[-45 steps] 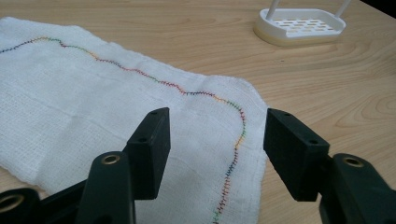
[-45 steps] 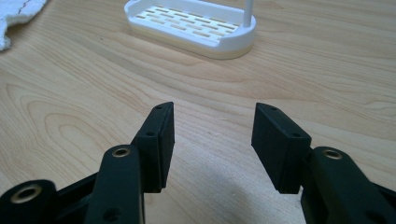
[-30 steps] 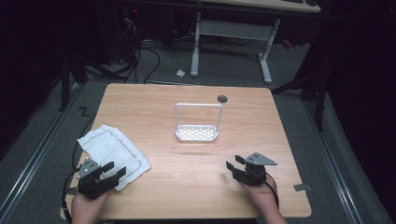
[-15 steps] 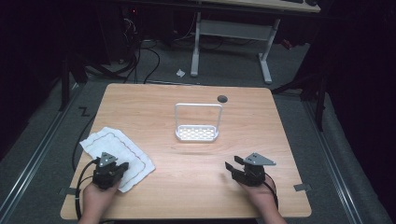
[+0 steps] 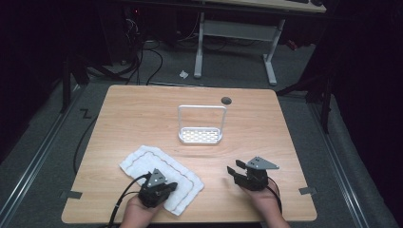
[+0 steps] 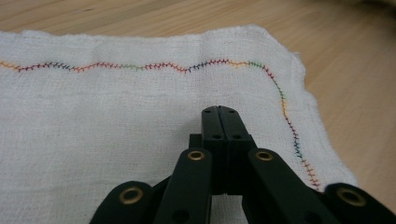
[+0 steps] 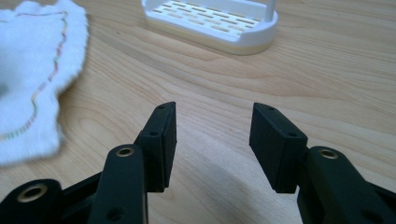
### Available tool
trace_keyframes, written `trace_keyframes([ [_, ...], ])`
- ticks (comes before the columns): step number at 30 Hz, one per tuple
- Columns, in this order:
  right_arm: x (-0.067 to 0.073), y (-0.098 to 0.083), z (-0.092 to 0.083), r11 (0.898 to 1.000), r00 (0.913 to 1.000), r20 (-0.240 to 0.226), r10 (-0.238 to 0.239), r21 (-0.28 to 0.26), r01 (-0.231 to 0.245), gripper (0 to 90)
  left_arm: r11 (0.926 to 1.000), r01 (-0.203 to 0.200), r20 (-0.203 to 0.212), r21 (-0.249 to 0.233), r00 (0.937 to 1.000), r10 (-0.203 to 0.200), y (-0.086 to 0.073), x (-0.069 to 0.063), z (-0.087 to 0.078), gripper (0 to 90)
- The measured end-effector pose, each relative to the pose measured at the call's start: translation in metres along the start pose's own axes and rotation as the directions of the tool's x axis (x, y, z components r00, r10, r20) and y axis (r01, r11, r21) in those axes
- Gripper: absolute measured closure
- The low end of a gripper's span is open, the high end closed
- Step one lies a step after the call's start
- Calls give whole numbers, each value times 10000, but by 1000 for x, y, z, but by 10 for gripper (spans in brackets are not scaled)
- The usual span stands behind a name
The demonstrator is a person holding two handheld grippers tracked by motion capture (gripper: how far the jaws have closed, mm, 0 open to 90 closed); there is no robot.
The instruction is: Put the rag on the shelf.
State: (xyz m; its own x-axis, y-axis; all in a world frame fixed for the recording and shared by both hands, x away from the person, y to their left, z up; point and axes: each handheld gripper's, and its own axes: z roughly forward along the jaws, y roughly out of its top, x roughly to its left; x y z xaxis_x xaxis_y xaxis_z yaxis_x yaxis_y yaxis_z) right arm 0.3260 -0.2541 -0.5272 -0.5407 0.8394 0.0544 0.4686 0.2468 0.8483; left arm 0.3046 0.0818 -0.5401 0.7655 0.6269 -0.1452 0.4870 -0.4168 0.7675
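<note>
White cloth [image 5: 161, 170] directly beneath the left gripper [image 6: 219, 112], jaws pressed together; right gripper [image 7: 212, 135] wide apart.

The left claw [image 5: 167, 186] is covering part of the white cloth [image 5: 142, 164] near the desk's front edge. In the right gripper view, the cloth [image 7: 32, 70] is blurring, running off that picture's left edge.

Cloth [image 5: 161, 172] left of and before rack [image 5: 200, 135] on table [image 5: 133, 109]
</note>
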Motion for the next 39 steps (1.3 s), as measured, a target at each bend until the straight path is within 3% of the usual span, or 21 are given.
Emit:
trace_keyframes([
  [5, 13, 2, 3, 9998, 9990, -399, -210, 38, 212, 533, 9998, -155, 538, -129, 9984, 161, 4, -17, 12, 900],
  [8, 24, 3, 7, 9987, 9962, -725, -488, 122, 498, 549, 9996, -55, 616, -262, 9981, 71, 4, -17, 10, 805],
  [10, 29, 4, 9, 9983, 9949, -854, -541, 152, 556, 558, 9988, 62, 496, -484, 9988, -38, 4, -13, 3, 751],
  [12, 43, 8, 14, 9963, 9882, -1300, -816, 166, 844, 584, 9954, 421, -35, -862, 9991, -426, 1, 2, -16, 730],
  [14, 48, 11, 16, 9956, 9854, -1446, -902, 140, 931, 594, 9950, 502, -261, -858, 9983, -527, -2, 8, -22, 732],
  [15, 57, 19, 23, 9928, 9776, -1769, -1140, 149, 1185, 632, 9944, 627, -499, -856, 9965, -672, -5, 14, -27, 741],
  [16, 62, 23, 27, 9908, 9739, -1881, -1270, 226, 1336, 676, 9862, 1419, -647, -853, 9869, -1476, -14, 22, -35, 751],
  [17, 62, 23, 27, 9908, 9739, -1881, -1270, 226, 1336, 676, 9862, 1419, -647, -853, 9869, -1476, -14, 22, -35, 762],
  [18, 69, 30, 37, 9867, 9659, -2166, -1417, 471, 1553, 783, 9900, 1353, -850, -405, 9867, -1384, -20, 32, -41, 772],
  [19, 69, 30, 37, 9867, 9659, -2166, -1417, 471, 1553, 783, 9900, 1353, -850, -405, 9867, -1384, -20, 32, -41, 782],
  [20, 76, 34, 47, 9758, 9627, -1985, -1840, 808, 2032, 869, 9907, 1331, -900, -282, 9867, -1351, -23, 35, -41, 794],
  [23, 79, 28, 57, 9644, 9627, -1944, -1881, 1488, 2185, 900, 9904, 1355, -934, -278, 9861, -1375, -20, 37, -38, 799],
  [25, 82, 19, 54, 9584, 9600, -1893, -2064, 1587, 2374, 900, 9912, 1291, -938, -287, 9869, -1313, -19, 37, -35, 798],
  [34, 96, -14, 5, 9649, 9552, -2270, -1898, 1370, 2242, 878, 9963, 845, -677, -172, 9940, -854, 6, 35, -7, 750],
  [36, 96, -11, 3, 9669, 9569, -2090, -2014, 1141, 2284, 850, 9959, 873, -715, -237, 9935, -888, 7, 35, -6, 713],
  [39, 88, 7, 20, 9733, 9649, -1801, -1911, 925, 2100, 844, 9955, 853, -888, -403, 9921, -886, 6, 37, -9, 658],
])
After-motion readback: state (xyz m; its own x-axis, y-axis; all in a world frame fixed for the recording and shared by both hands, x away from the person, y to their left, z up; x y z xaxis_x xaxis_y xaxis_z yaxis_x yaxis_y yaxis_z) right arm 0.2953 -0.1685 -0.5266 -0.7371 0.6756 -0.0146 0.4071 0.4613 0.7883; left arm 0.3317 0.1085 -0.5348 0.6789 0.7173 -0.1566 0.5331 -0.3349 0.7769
